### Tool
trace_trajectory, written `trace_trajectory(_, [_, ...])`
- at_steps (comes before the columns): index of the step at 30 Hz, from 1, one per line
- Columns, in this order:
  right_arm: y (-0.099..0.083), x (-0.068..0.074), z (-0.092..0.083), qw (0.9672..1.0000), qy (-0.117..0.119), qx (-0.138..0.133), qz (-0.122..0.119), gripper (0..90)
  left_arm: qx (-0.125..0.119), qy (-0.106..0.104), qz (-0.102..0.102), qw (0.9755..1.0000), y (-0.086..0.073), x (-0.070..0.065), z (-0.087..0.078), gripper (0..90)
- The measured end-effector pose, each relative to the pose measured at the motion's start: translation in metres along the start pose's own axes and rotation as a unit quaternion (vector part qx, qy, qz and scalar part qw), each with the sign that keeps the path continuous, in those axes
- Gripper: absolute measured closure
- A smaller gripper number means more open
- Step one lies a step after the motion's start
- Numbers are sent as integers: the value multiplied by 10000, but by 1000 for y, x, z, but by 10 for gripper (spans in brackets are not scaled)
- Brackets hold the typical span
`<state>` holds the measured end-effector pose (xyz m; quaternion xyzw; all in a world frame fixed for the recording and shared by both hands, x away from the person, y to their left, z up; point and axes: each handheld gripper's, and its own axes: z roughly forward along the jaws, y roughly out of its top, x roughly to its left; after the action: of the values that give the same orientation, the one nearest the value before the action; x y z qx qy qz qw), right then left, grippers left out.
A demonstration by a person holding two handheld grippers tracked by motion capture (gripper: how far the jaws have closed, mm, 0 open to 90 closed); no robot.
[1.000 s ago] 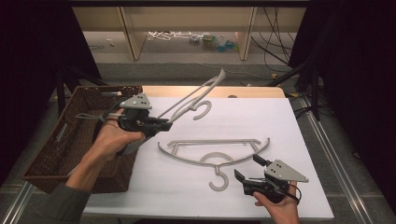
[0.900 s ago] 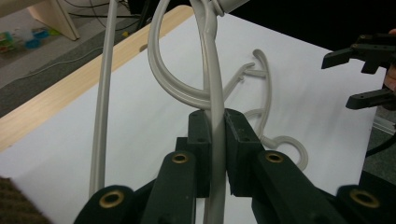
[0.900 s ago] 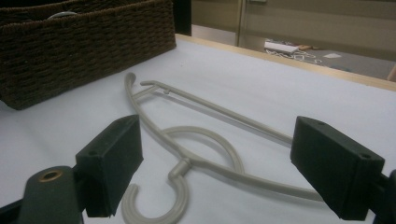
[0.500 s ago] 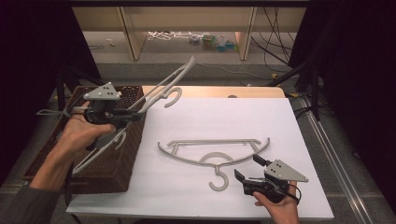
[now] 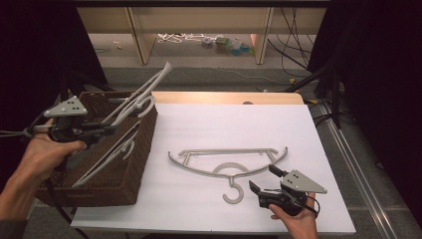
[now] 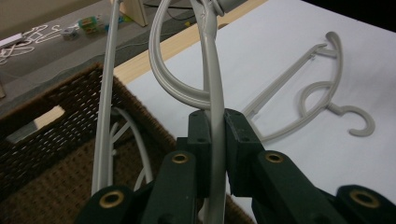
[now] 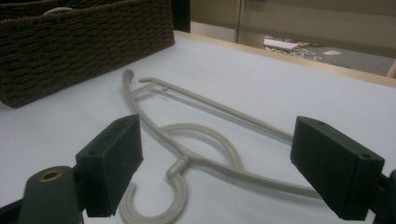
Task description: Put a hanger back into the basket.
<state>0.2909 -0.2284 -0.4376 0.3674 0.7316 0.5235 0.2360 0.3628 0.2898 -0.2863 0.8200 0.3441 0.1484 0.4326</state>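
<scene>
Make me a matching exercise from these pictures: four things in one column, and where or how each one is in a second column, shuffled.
1. grey plastic hanger in the air
2. grey plastic hanger lying flat
3. dark woven wicker basket
4. right gripper

A. jaws open, near the hook
B. clamped in the left gripper
C. at the table's left edge
D. on the white tabletop

Pairs: 1-B, 2-D, 3-C, 4-A

Dark room, black curtains [image 5: 45,55] left and right. White table [image 5: 239,124], wooden far edge. Far: pale wood shelf legs [image 5: 139,35], grey floor [image 5: 199,74], scattered small items [image 5: 224,45], black cables [image 5: 293,50] right.
</scene>
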Motion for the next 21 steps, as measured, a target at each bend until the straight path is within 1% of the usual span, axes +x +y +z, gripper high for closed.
trace_trajectory(1, [1, -1, -2, 10000, -51, 63, -35, 177, 15, 154, 25, 9999, -6, 7, -5, 818])
trace_trajectory(2, [1, -1, -2, 10000, -51, 63, -35, 177, 15, 154, 25, 9999, -6, 7, -5, 818])
trace_trajectory(3, [0, -1, -1, 10000, -24, 46, 2, 177, 39, 267, 1, 9996, -11, 11, -9, 818])
trace_trajectory(4, [0, -2, -1, 10000, -66, 41, -14, 177, 109, 537, 171, 9983, -13, 16, -12, 818])
trace_trajectory(5, [0, -2, -1, 10000, -74, 33, -7, 177, 65, 690, 167, 9975, -15, 19, -13, 818])
trace_trajectory(9, [0, -2, -1, 9999, -68, 82, -18, 177, 73, 729, 167, 9972, -20, 21, -15, 818])
trace_trajectory(11, [0, -2, -1, 10000, -61, 67, -27, 177, 141, 742, 164, 9970, -25, 22, -17, 818])
trace_trajectory(13, [0, -2, -1, 10000, -84, 42, -11, 177, 119, 727, 171, 9971, -28, 22, -17, 818])
trace_trajectory(14, [0, -2, -1, 10000, -90, 36, -13, 177, 135, 724, 212, 9971, -30, 23, -17, 818])
trace_trajectory(16, [0, -2, -1, 10000, -67, 38, -11, 177, 126, 731, 198, 9971, -32, 23, -18, 818])
trace_trajectory(18, [0, -2, -1, 10000, -77, 33, -12, 177, 178, 728, 183, 9970, -38, 25, -19, 818])
trace_trajectory(21, [0, -2, -1, 10000, -72, 44, -10, 177, 221, 745, 180, 9968, -42, 27, -20, 818])
